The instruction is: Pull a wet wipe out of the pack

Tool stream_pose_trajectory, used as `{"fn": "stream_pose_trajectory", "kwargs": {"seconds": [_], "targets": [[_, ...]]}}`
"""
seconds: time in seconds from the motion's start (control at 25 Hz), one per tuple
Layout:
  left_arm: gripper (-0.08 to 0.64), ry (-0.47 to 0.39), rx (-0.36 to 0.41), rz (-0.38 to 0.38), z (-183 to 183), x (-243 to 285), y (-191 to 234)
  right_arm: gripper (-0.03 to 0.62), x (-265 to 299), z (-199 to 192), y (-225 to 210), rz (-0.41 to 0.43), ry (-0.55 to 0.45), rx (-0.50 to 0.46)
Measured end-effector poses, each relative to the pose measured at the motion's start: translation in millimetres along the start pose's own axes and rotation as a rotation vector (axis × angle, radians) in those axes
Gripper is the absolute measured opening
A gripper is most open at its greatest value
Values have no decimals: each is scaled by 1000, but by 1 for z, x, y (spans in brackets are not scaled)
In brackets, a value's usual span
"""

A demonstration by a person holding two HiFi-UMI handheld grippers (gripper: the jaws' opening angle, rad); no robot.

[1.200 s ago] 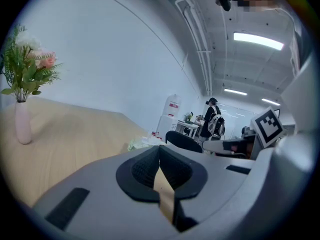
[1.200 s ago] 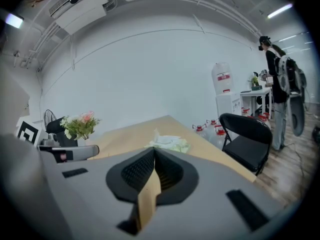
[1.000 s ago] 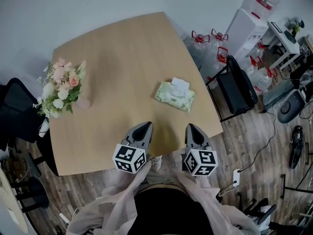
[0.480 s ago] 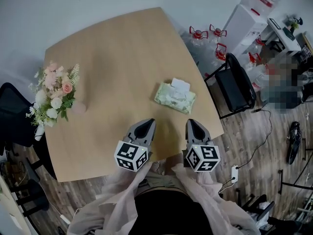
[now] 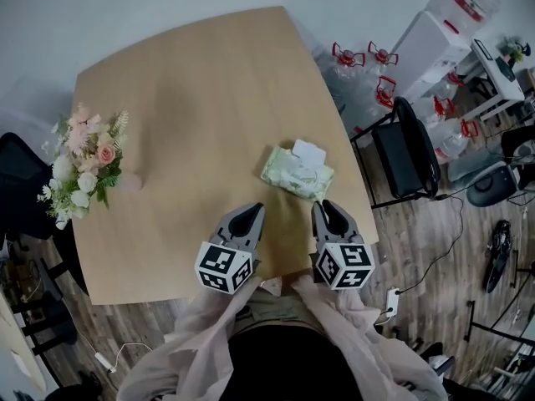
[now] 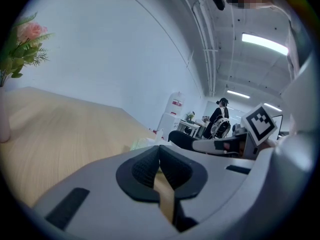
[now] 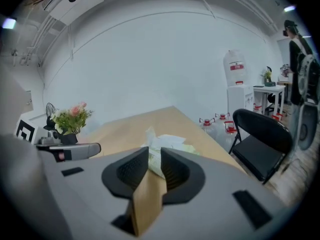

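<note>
A light green wet wipe pack [image 5: 295, 174] lies on the wooden table [image 5: 184, 98] near its right edge, with a white wipe or flap [image 5: 308, 151] sticking up at its far side. My right gripper [image 5: 323, 205] hovers just short of the pack's near edge. Its jaws are opening, and nothing sits in the gap. In the right gripper view the pack [image 7: 167, 143] shows straight ahead beyond the jaws [image 7: 154, 154]. My left gripper [image 5: 251, 210] is shut and empty, to the left of the pack and a little nearer to me. The left gripper view [image 6: 160, 148] catches only a sliver of the pack [image 6: 142, 143].
A bouquet of pink and white flowers [image 5: 84, 161] stands at the table's left edge. A black chair [image 5: 405, 149] sits just off the right edge, with water bottles [image 5: 368, 61] and a white dispenser [image 5: 435, 32] behind it. The table's near edge runs under both grippers.
Both grippers have edged forward over the table toward the pack. The right gripper's jaws, closed before, now stand apart.
</note>
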State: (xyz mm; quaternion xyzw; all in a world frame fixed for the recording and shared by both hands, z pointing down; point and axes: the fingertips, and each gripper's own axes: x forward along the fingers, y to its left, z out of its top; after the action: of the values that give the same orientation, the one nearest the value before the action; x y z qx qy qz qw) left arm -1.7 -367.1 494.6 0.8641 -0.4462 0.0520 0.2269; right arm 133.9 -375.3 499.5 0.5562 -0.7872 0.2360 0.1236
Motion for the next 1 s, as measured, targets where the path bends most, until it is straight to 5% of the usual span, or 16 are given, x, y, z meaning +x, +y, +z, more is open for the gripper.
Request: {"fn": "stream_pose_trajectory", "kwargs": {"seconds": [0.28, 1.0], "targets": [[11, 3, -32, 60, 3, 21, 10, 152, 27, 1, -11, 58, 80, -27], [11, 26, -79, 178, -1, 42, 35, 161, 81, -3, -16, 163, 198, -109]]}}
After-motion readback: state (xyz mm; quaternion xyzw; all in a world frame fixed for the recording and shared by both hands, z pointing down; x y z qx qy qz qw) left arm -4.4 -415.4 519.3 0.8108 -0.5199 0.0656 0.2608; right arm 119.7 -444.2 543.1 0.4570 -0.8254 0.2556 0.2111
